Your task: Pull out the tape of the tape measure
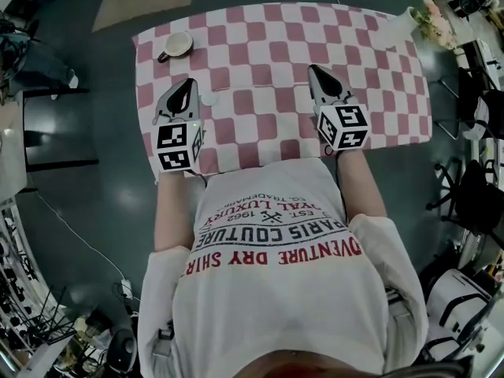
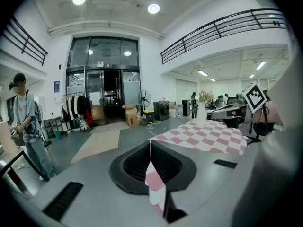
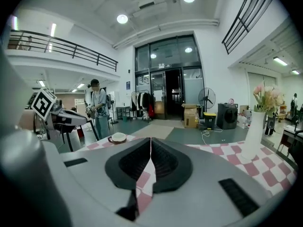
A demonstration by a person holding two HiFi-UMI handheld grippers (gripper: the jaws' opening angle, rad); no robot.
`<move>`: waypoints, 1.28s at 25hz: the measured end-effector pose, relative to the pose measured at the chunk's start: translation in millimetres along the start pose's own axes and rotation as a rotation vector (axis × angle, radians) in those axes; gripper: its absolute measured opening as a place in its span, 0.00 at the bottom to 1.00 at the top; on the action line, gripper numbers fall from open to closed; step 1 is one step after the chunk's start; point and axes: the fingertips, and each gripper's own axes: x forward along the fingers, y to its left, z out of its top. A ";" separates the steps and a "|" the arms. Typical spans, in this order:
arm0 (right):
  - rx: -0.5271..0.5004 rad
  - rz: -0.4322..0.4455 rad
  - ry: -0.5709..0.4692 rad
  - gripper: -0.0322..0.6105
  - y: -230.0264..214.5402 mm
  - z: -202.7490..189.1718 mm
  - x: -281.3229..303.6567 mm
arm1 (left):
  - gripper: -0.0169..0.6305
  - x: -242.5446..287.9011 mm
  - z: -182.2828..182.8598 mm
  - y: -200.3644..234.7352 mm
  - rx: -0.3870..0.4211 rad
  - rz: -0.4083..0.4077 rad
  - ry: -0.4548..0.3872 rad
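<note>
The left gripper (image 1: 187,83) and right gripper (image 1: 316,71) rest on the checkered table (image 1: 260,38), both clenched on nothing, seemingly waiting to start. A small pale disc (image 1: 209,98), probably the tape measure, lies untouched just right of the left gripper's tip.

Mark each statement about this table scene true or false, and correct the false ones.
1. The left gripper and the right gripper are both shut and empty. True.
2. The cup stands beside the vase. False: the cup is near the table's far left corner and the vase near the far right corner.
3. The tablecloth is checked pink and white. True.
4. The left gripper holds the small round white object. False: it lies on the cloth just to the right of that gripper.
5. The vase holds flowers. True.
</note>
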 end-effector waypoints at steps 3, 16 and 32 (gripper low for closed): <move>0.004 0.019 -0.063 0.10 7.8 16.5 -8.2 | 0.05 -15.3 25.6 -2.1 0.021 -0.013 -0.090; -0.059 -0.023 -0.111 0.09 9.3 29.7 -18.3 | 0.05 -31.1 51.7 -13.1 0.096 -0.036 -0.184; -0.091 -0.044 -0.121 0.09 9.7 26.7 -22.3 | 0.05 -22.4 40.3 -17.6 0.045 -0.039 -0.147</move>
